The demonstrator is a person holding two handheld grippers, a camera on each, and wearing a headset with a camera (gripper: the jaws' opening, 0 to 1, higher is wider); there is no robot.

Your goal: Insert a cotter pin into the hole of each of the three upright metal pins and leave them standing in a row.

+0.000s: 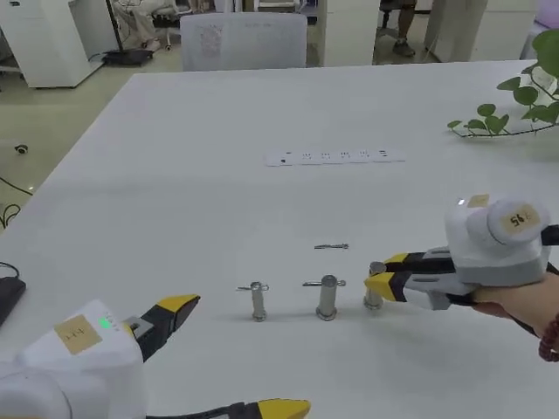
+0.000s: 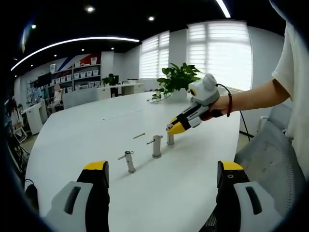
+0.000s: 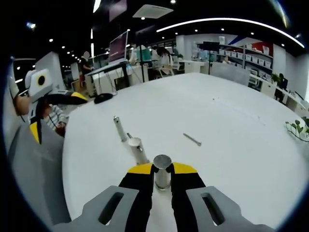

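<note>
The upright pins are seen as bright, smooth metal; the table is finished matt white. The right gripper is cased in white plastic.

An open-plan office: desks with monitors, storage shelves, window blinds, potted plant

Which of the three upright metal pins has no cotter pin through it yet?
The right-end pin in the head view, held by the right gripper, shows none. The middle pin and left-end pin each have one crossing near the top.
</note>
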